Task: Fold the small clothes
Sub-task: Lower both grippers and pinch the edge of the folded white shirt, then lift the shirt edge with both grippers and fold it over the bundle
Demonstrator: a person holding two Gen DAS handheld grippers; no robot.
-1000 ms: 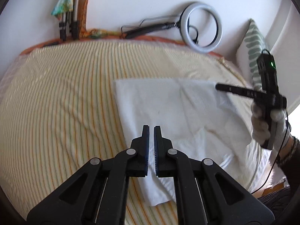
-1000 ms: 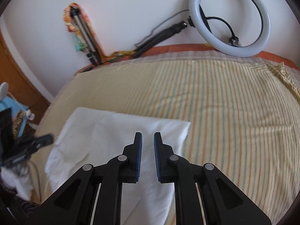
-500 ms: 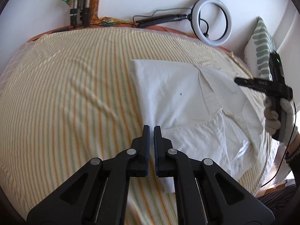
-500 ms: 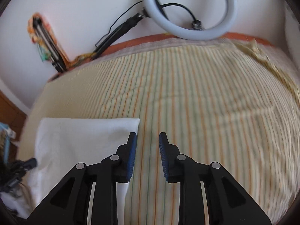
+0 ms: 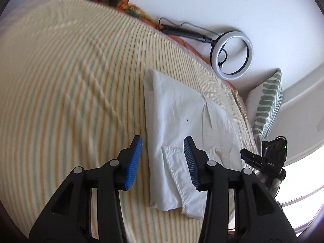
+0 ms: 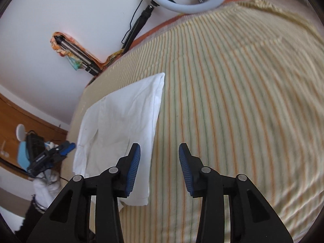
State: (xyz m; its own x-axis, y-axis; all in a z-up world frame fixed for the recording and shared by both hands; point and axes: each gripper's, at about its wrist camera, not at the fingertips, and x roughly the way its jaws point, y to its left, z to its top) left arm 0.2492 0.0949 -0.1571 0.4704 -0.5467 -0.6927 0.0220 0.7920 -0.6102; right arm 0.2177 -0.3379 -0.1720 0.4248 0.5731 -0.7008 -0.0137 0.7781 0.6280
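Observation:
A white folded garment [image 5: 182, 125] lies flat on the striped bed sheet [image 5: 70, 101], a hemmed flap on its near end. My left gripper [image 5: 163, 141] hovers over the garment's near left edge. Its jaws are opening; the cloth lies beneath them and the pads do not press it. In the right wrist view the same garment [image 6: 121, 121] stretches away at the left. My right gripper [image 6: 160, 148] hangs just past its right edge over the sheet [image 6: 232, 101], jaws opening with nothing between them. Each view shows the other gripper at its side edge [image 5: 251, 157] [image 6: 64, 148].
A ring light [image 5: 231, 55] on a black stalk leans on the white wall behind the bed. A green-patterned pillow [image 5: 267, 105] stands at the bed's right end. A tripod [image 6: 77, 50] in colourful cloth and wooden furniture [image 6: 20, 111] are at the left.
Both grippers went from shut to open. Both views have rolled. The left one shifted to the garment's near left edge; the right one slid off the garment onto the sheet beside it.

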